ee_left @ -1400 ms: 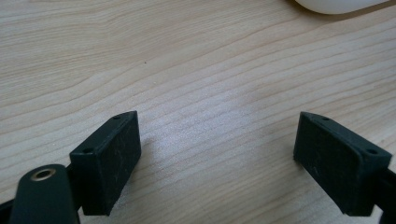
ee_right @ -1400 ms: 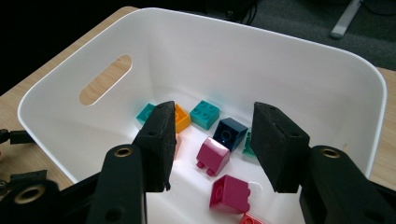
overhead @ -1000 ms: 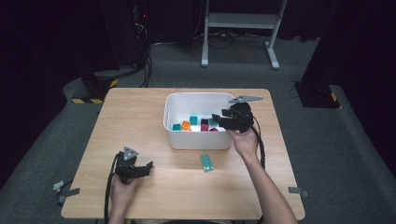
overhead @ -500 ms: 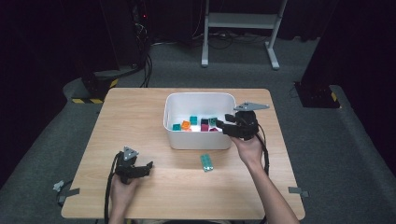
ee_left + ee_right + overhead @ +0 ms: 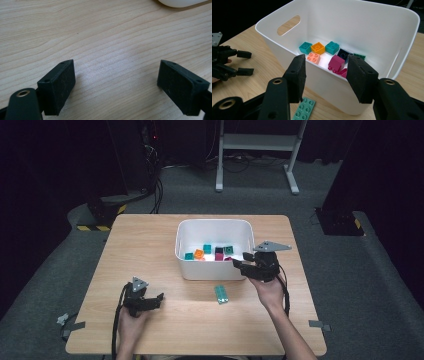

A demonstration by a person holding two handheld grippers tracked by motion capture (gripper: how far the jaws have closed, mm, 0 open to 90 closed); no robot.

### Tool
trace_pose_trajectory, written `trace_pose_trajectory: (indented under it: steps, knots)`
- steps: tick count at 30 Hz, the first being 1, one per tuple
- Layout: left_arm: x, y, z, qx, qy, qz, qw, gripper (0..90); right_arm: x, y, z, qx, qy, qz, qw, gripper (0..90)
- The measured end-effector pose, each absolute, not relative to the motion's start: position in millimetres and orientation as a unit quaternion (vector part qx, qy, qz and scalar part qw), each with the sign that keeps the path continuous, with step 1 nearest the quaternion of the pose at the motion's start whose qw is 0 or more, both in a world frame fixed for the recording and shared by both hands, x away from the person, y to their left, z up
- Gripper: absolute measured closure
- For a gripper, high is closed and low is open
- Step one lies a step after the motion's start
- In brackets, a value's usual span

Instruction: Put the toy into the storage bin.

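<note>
A white bin point(image 5: 212, 270) stands mid-table and holds several small bricks: teal point(image 5: 305, 47), orange point(image 5: 318, 47), salmon point(image 5: 313, 57), magenta point(image 5: 336, 63) and dark ones. A teal flat plate point(image 5: 221, 294) lies on the wood just in front of the bin. My right gripper point(image 5: 240, 261) hovers at the bin's near right corner, pointing at its wall; in the right gripper view its jaws point(image 5: 329, 77) stand open with nothing held. My left gripper point(image 5: 159, 300) rests low at the front left, open over bare wood point(image 5: 120, 87), empty.
The wooden table point(image 5: 150, 245) has free room left of and in front of the bin. The bin has a handle slot point(image 5: 288, 22) in its left wall. A metal stand point(image 5: 255, 142) and cables sit on the grey floor beyond.
My right gripper has drawn back from over the bin toward the person and sunk a little, jaws unchanged. The left gripper has kept still.
</note>
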State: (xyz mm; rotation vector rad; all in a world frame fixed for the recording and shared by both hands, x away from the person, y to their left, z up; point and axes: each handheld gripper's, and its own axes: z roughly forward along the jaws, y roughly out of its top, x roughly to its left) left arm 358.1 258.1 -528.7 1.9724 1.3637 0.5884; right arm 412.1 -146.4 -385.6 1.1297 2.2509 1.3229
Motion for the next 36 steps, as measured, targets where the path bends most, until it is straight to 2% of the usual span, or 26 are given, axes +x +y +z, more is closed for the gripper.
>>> trace_pose_trajectory:
  steps: [13, 36]
  knots:
    - [358, 258, -529, 0.754, 0.521, 0.225, 0.33, 15.0, 394, -145, -407, 0.389, 0.786, 0.458, 0.146, 49.8]
    - [358, 258, -529, 0.754, 0.521, 0.225, 0.33, 14.9, 382, -134, -455, 0.401, 0.799, 0.429, 0.132, 49.4]
